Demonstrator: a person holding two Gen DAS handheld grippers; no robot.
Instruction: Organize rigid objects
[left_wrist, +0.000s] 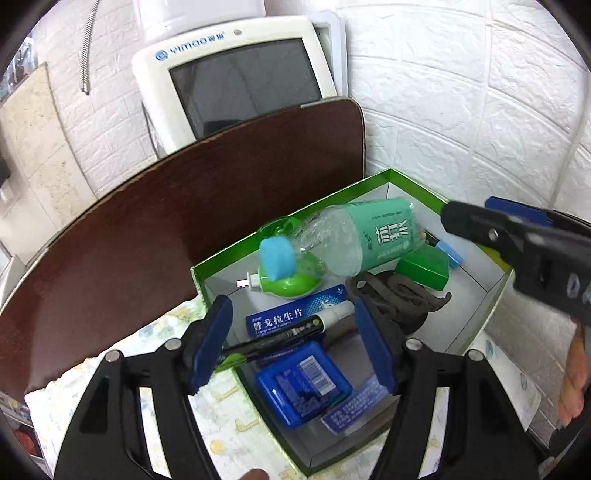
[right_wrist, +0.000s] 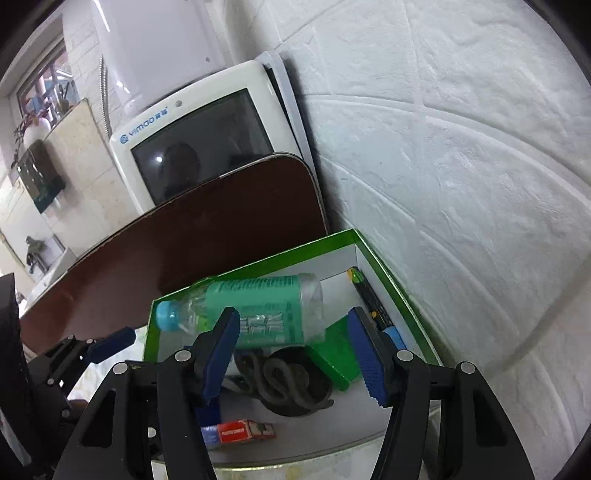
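A green-rimmed cardboard box (left_wrist: 491, 295) holds several items. A clear bottle with a green label and blue cap (left_wrist: 351, 240) lies on its side on top of them, also in the right wrist view (right_wrist: 258, 310). Under it are a blue medicine carton (left_wrist: 291, 314), a blue case (left_wrist: 303, 384), a black pen (left_wrist: 273, 338), a green box (left_wrist: 424, 267) and dark coiled cord (left_wrist: 395, 302). My left gripper (left_wrist: 295, 343) is open above the box's near end. My right gripper (right_wrist: 295, 350) is open just short of the bottle, holding nothing.
A dark brown board (left_wrist: 166, 214) leans behind the box, with a white Vimao monitor (left_wrist: 236, 85) behind it. A white brick-pattern wall (right_wrist: 461, 184) runs along the right. The box sits on a patterned cloth (left_wrist: 221, 435). A red-and-blue small pack (right_wrist: 236, 432) lies near the box front.
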